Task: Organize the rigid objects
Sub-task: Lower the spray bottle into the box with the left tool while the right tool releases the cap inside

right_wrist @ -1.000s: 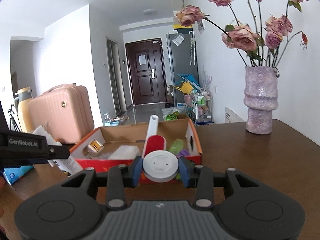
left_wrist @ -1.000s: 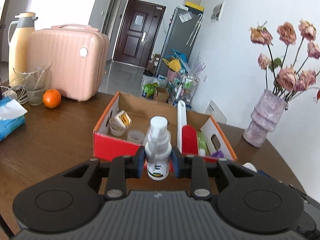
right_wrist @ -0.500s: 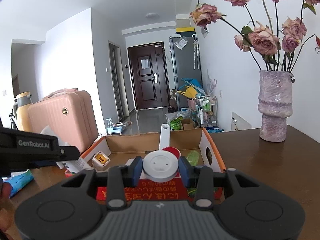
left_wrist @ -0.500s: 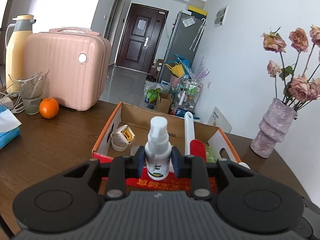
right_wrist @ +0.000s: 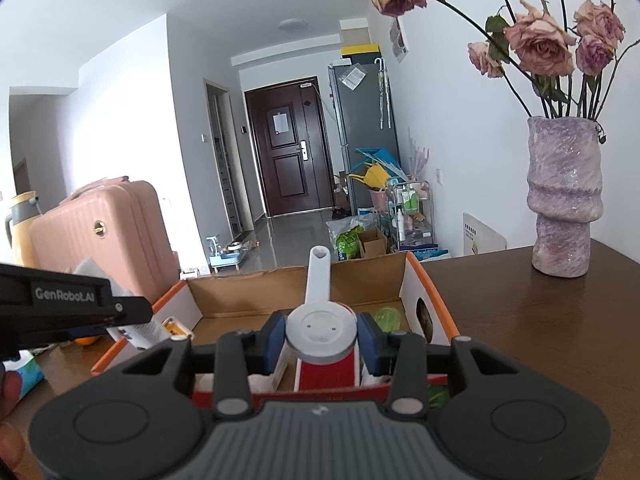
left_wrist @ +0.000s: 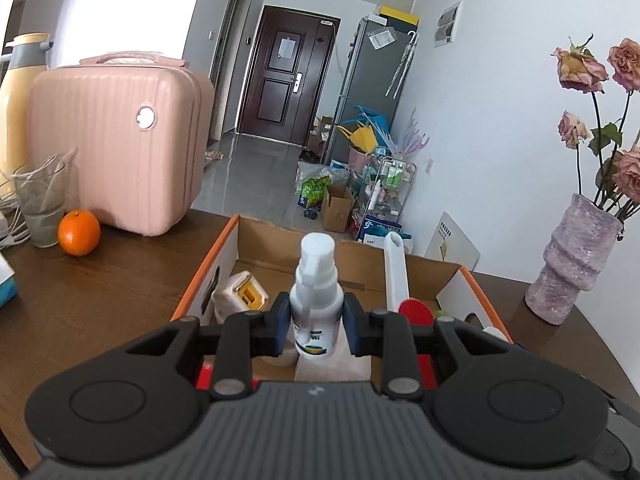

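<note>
- Left gripper (left_wrist: 315, 330): pads clamped on the lower body of a white spray bottle (left_wrist: 316, 300). Bottle upright, long axis vertical, nozzle on top; smooth hard plastic with a printed label near the base.
- Right gripper (right_wrist: 321, 338): pads clamped on the rim of a flat round white disc (right_wrist: 321, 335), face toward the camera; matte hard plastic, two small marks on the face. What it is I cannot tell.
- Key relation: the open cardboard box (left_wrist: 218, 258) lies at 12 o'clock from both grippers, directly beyond and below each held item. Both carried things already hang over its near wall (right_wrist: 352, 394), which is red. Neither hand is clearly nearer; judged equal.
- Box: corrugated brown inside, white side panels with orange edging, oval handle hole (right_wrist: 425, 316) in the right wall.
- Contents: a white-handled tool with red pad (right_wrist: 320, 280), long axis running toward 12 o'clock; a white-and-yellow charger-like block (left_wrist: 240, 296) at 10 o'clock of the bottle; something green (right_wrist: 386, 316) at 1 o'clock of the disc.
- Judgement: a free floor patch must be chosen before release; the bottle may tip if set upright.
- Table (right_wrist: 540, 320): dark glossy wood. Orange (left_wrist: 79, 232) at 10 o'clock, textured lilac vase (right_wrist: 564, 196) at 2 o'clock.
</note>
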A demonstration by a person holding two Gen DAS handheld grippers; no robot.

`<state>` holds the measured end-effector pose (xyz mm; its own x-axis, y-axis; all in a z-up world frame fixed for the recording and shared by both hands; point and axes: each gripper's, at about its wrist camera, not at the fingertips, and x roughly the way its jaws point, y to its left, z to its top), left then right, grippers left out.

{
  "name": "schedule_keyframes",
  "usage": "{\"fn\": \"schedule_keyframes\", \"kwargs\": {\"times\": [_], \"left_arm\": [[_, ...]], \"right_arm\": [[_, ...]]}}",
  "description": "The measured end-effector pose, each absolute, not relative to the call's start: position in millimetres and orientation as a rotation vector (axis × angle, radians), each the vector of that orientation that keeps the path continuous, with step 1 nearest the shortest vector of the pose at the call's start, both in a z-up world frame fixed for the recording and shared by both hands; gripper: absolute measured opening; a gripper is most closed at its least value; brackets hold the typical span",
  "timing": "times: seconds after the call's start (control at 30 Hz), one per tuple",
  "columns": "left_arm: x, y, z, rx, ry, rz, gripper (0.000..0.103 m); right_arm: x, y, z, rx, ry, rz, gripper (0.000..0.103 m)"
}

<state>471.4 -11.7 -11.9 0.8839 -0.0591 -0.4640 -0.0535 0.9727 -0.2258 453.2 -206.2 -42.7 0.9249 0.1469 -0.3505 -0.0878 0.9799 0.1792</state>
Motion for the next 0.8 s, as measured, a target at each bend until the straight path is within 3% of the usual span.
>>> {"fn": "schedule_keyframes", "kwargs": {"times": [0.8], "left_arm": [[568.3,-30.4,-57.7,-0.063,0.548,0.030,0.028]], "right_arm": [[540.8,-214.1,-72.3,0.098,0.477,0.049,0.039]]}}
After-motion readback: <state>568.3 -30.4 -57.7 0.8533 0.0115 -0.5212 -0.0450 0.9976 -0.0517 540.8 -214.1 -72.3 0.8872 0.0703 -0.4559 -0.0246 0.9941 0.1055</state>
